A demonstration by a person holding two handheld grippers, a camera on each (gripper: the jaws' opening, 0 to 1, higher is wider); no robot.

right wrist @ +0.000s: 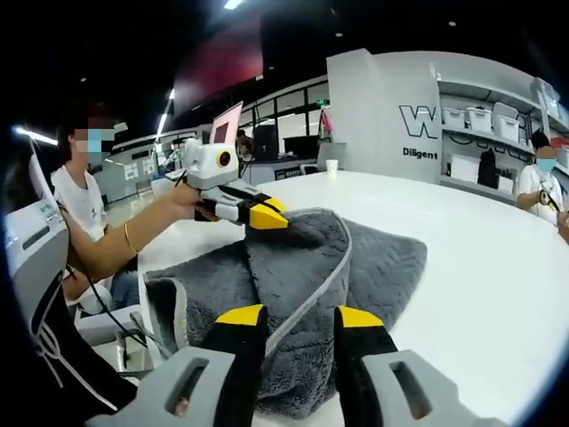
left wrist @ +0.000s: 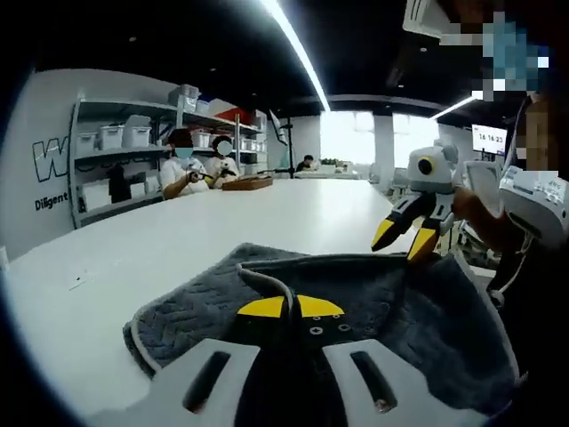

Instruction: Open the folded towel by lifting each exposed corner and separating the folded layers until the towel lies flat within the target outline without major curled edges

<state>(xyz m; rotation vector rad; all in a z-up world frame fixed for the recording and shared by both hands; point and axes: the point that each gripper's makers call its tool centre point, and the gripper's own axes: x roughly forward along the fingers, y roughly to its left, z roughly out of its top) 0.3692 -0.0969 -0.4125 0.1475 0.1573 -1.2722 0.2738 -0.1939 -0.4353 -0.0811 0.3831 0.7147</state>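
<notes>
Towel (left wrist: 418, 311): dark grey, quilted wave texture, pale piped edge. Seen lying on the white table (left wrist: 222, 222), near the edge where the person stands. Partly lifted and rumpled, not flat. No target outline can be made out on the table.

Left gripper (left wrist: 291, 308): yellow tips are seen closed together on a fold of the towel, w/ the pale hem looping up between them. In the right gripper view it (right wrist: 264, 216) is seen held at the towel's raised far edge, cloth peaked under it.

Right gripper (right wrist: 298, 317): jaws narrow, a ridge of towel and its hem running up between the tips; grip is judged to be on the cloth, tho contact at the pads is partly hidden. In the left gripper view it (left wrist: 404, 236) is seen at the far right border of the towel.

Handling (judged): soft, limp, fairly thick pile; light, not fragile. Will sag and drape between two pinch pts, layers likely to cling. Not slippery, texture gives bite.

Where to grip (judged): at the piped hem near a corner, top layer only; stiffer there, less chance two layers get pinched.

Progress (judged): mid-unfold; folds remain, edges curled.

Background: shelving w/ bins (left wrist: 124, 133), seated people at far end.
</notes>
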